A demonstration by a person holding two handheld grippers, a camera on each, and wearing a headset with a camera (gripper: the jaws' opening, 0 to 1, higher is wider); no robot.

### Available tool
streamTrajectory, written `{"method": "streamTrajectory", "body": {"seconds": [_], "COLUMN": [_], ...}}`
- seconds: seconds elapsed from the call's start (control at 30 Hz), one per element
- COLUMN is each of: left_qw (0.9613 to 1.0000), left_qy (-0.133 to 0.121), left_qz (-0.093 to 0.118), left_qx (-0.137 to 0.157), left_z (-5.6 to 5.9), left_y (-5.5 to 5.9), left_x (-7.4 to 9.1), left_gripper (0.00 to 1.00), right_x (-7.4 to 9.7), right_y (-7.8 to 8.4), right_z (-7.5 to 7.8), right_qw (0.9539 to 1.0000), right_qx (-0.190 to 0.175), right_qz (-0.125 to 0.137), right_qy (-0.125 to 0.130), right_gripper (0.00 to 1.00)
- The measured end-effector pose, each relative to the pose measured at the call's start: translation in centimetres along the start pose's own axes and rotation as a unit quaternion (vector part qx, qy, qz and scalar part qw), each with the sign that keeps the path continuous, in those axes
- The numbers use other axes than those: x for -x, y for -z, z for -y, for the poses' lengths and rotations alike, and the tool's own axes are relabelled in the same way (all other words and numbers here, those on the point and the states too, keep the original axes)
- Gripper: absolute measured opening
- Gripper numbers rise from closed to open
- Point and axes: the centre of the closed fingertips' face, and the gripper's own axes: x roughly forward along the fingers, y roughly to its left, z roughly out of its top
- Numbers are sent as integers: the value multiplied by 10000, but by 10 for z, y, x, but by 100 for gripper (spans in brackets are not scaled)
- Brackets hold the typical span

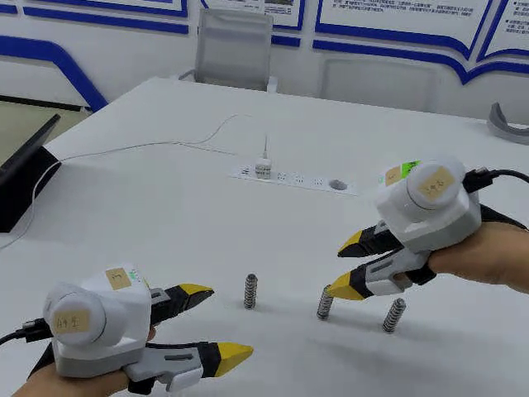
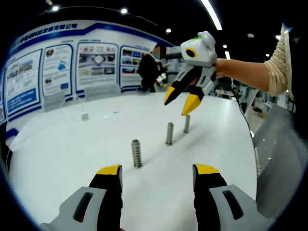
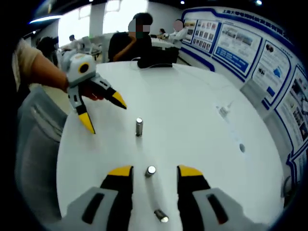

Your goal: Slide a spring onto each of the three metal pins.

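Two yellow-tipped jaws of the left gripper are recorded spread wide with nothing between them. It is nearest the camera, low over the white table and well to the left of the middle pin. Three metal pins are found standing in a row on the table, each already sleeved by a spring. The right pin is placed near the middle pin on its right and slightly nearer, and the left pin near it on its left. The right gripper is held just above and beyond the middle pin, jaws parted and empty. In the right gripper view that pin's top is seen between the jaw tips; contact cannot be determined. A power strip is noted well beyond the middle pin, and a grey chair farther still.
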Motion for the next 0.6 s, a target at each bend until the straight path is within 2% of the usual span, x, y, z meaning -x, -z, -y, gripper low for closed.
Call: {"method": "streamTrajectory", "body": {"seconds": [0.17,0.33,0.6], "left_qw": [10000,10000,10000], "left_qy": [-6,-20,-34], "left_qz": [13,6,2], "left_qx": [-11,-12,-22], "left_z": [0,-1,-1], "left_y": [-2,-2,-3], "left_x": [-1,-2,-3], "left_gripper": [61,63,65], "right_x": [10,19,32], "right_y": [9,18,43], "right_z": [8,8,8], "right_qw": [9994,9983,9936], "right_qx": [-209,-362,-682], "right_qz": [199,375,713], "right_qy": [167,274,543], "right_gripper": [40,44,49]}}
